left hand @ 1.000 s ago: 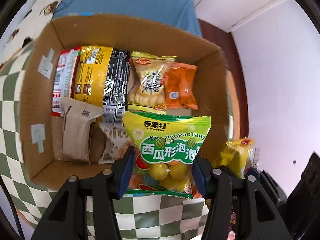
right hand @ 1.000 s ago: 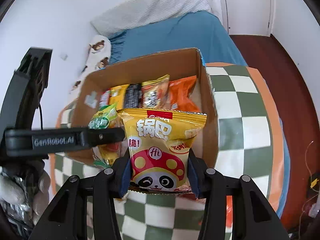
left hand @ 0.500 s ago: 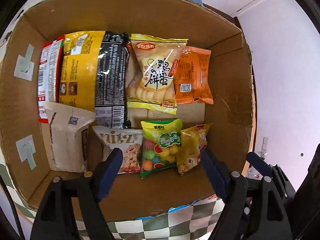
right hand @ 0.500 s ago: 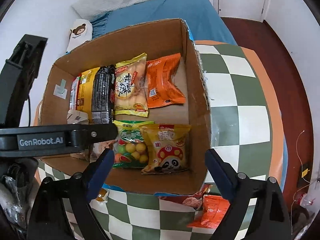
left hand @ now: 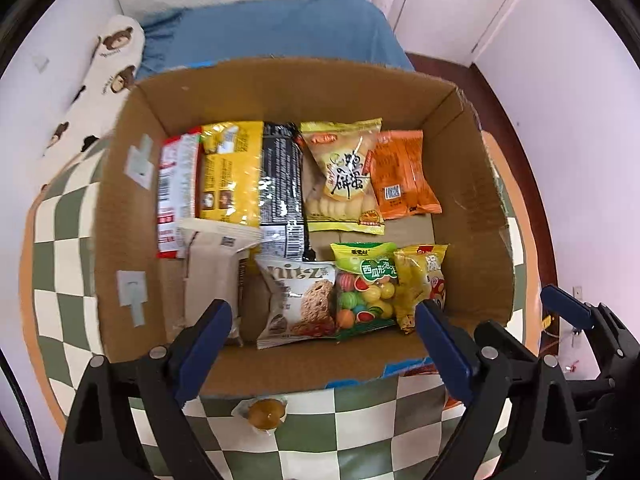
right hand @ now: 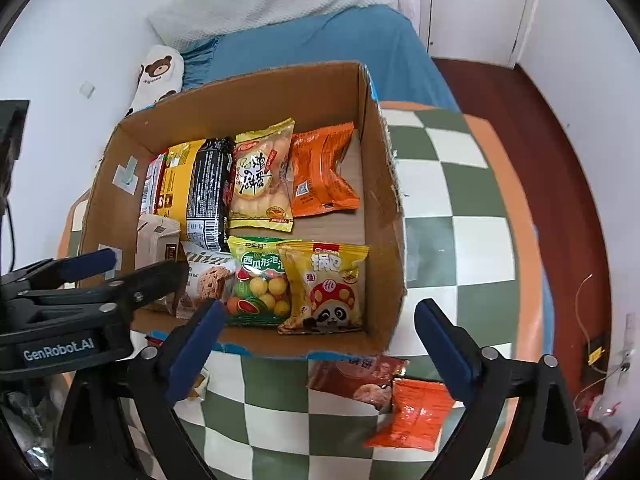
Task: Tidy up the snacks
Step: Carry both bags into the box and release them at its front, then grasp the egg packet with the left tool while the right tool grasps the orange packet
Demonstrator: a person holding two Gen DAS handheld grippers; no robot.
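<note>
We have both grippers — left (left hand: 322, 330), right (right hand: 316, 330) — just opened, empty. 2 packets (right hand: 396, 396) lie near-right of the box (right hand: 384, 200), closest to right gripper.

Tabletop (right hand: 460, 208): I see a green-and-cream checked cover with an orange border.
Bed (right hand: 320, 44): I note a blue sheet, directly behind the tabletop.
Pillow (right hand: 272, 0): white, textured, at the head of the bed against the wall.
Bear-print cushion (left hand: 108, 76): cream with brown bear faces, lying along the bed's left edge; I see its end in the right wrist view too.
Floor (right hand: 532, 128): dark red-brown, to the right of the tabletop.
Walls (left hand: 580, 128): plain white.
Cables (right hand: 592, 360): I make out thin wires low at the right edge; details too small to tell.
</note>
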